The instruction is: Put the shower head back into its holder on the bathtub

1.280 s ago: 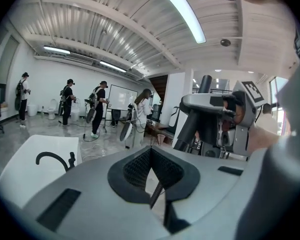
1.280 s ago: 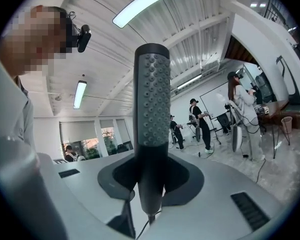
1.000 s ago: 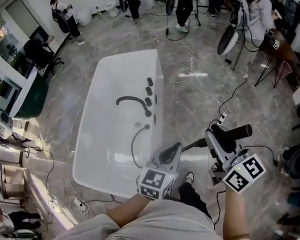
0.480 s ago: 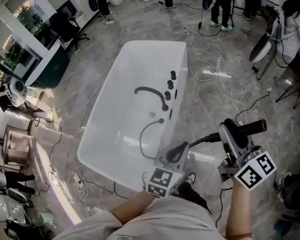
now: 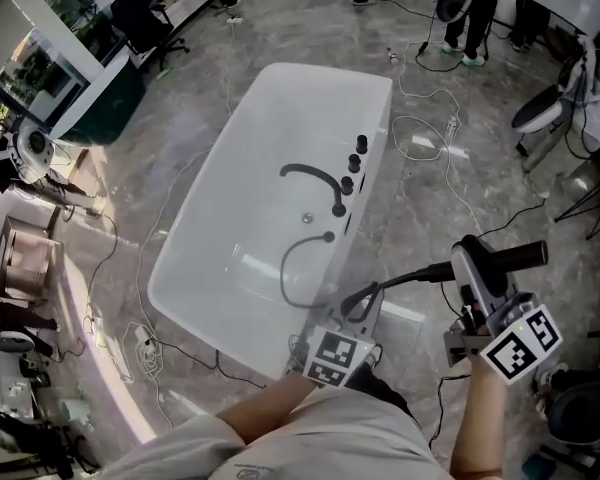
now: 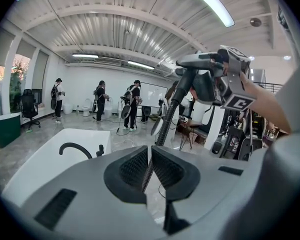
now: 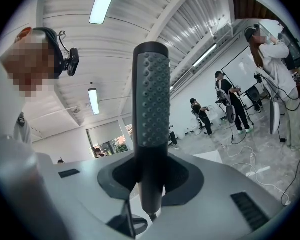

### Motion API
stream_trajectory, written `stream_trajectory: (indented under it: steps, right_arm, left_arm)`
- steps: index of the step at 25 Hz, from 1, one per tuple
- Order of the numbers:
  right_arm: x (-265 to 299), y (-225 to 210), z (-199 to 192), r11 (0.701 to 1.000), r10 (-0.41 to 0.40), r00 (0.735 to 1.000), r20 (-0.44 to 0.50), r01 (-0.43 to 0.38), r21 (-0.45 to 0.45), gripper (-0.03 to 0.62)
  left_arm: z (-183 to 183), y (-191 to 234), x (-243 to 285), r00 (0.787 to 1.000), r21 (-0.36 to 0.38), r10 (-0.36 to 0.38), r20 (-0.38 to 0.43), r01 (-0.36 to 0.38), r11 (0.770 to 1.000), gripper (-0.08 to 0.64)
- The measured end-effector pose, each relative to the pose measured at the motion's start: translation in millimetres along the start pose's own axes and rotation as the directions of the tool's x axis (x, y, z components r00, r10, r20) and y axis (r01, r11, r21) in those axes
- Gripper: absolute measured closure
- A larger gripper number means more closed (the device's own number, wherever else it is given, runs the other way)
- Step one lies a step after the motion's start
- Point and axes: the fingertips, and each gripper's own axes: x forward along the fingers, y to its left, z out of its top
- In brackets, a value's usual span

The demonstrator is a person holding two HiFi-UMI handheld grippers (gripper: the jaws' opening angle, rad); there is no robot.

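By the bathtub (image 5: 235,208), right gripper (image 7: 151,184) clamps shower head (image 7: 151,99), left gripper (image 6: 149,169) apparently hose (image 6: 163,127).

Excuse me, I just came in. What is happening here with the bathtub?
A person stands next to a white bathtub with a gripping tool in each hand. The right tool is closed on the black shower head, held out to the side, away from the tub. The left tool is closed on the hose, which leads back into the tub. The shower head is not yet back on the tub.
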Motion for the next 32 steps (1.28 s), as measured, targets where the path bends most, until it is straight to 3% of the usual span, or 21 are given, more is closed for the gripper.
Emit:
stream_trajectory:
  steps: [4,8,17,27,32]
  right_arm:
    - [7.3,-3.6,2.7,1.0,0.004,1.0,-0.006,-0.004,0.015,0.483]
    - [9.3,-3.6,5.5,1.0,0.007,1.0,-0.018,-0.007,0.018,0.483]
    - [11.1,2.7,12.3,1.0,0.014,1.0,-0.014,-0.013,0.023,0.483]
    - [-3.0,-2.2,31.7,1.0,0.006,1.0,0.011,-0.007,0.022,0.483]
    - [-11.5,-5.6,41.7,1.0,-0.004,1.0,0.031,0.003,0.021,0.483]
  left_arm:
    - [-14.5,4.6,9.1,1.0,0.022,0.009,-0.02,-0.008,1.0,0.551]
    - [-31.3,5.9,18.6,0.999,0.047,0.016,-0.047,-0.014,0.999,0.478]
    - [-100.9,24.4,36.9,0.985,0.136,0.057,-0.163,-0.035,0.99,0.451]
    - [-171.7,57.6,52.7,0.945,0.225,0.132,-0.3,-0.065,0.972,0.451]
    - [-213.4,70.9,52.9,0.909,0.233,0.149,-0.389,-0.06,0.971,0.451]
